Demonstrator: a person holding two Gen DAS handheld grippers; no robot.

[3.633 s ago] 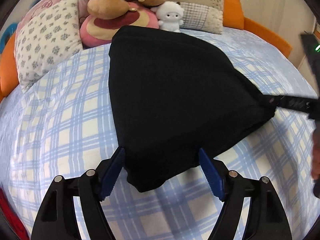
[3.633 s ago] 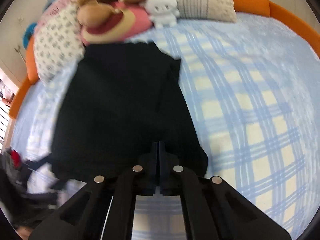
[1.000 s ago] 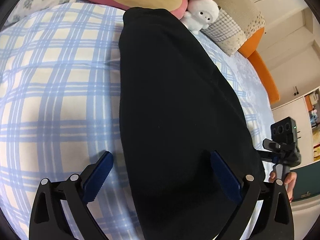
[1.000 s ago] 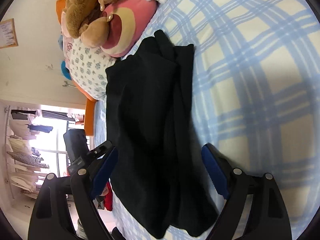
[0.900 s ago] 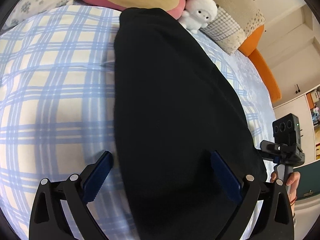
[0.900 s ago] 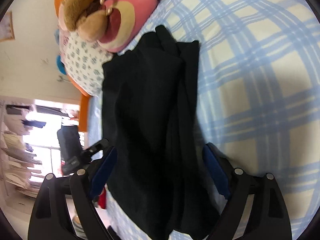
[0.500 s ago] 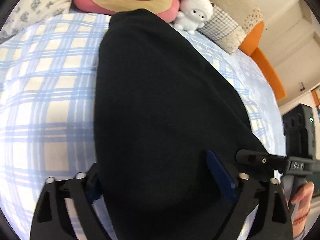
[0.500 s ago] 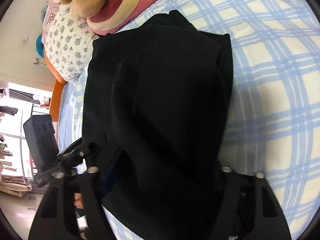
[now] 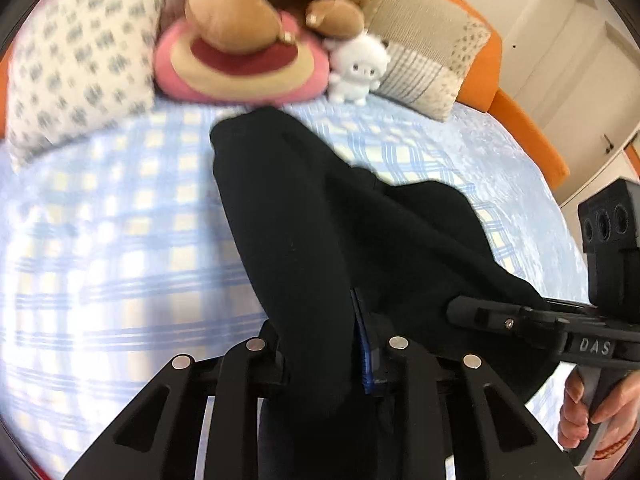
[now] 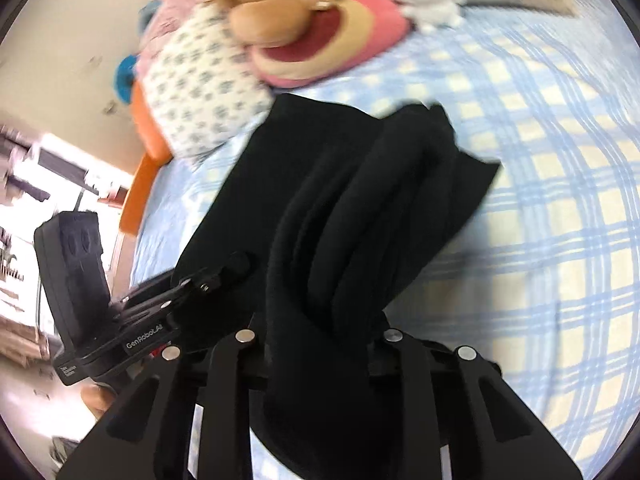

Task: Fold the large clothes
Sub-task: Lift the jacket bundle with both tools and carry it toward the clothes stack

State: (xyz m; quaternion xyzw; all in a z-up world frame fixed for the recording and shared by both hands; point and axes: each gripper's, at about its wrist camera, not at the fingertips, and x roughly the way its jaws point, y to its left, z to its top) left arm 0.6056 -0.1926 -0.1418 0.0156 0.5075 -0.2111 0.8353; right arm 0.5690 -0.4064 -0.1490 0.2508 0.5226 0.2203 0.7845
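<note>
A large black garment point(image 9: 320, 216) lies lengthwise on the blue plaid bed point(image 9: 100, 240), bunched into thick folds at its near end. My left gripper point(image 9: 320, 344) is shut on the near edge of the black garment, with a blue pad showing beside the cloth. My right gripper point(image 10: 320, 332) is shut on the near right edge of the garment point(image 10: 360, 200), which rises in folds between its fingers. The right gripper also shows at the right of the left wrist view point(image 9: 520, 316), and the left one at the left of the right wrist view point(image 10: 192, 280).
Plush toys and pillows line the head of the bed: a pink round cushion point(image 9: 240, 68), a small white plush point(image 9: 356, 68), a patterned pillow point(image 9: 76, 64). An orange bed frame point(image 9: 520, 120) edges the mattress. A hand point(image 9: 592, 412) holds the right gripper.
Both grippers have shut on the near end of the garment, which was lying flat between open jaws before. The cloth is now lifted and bunched, and the views have tilted up toward the pillows.
</note>
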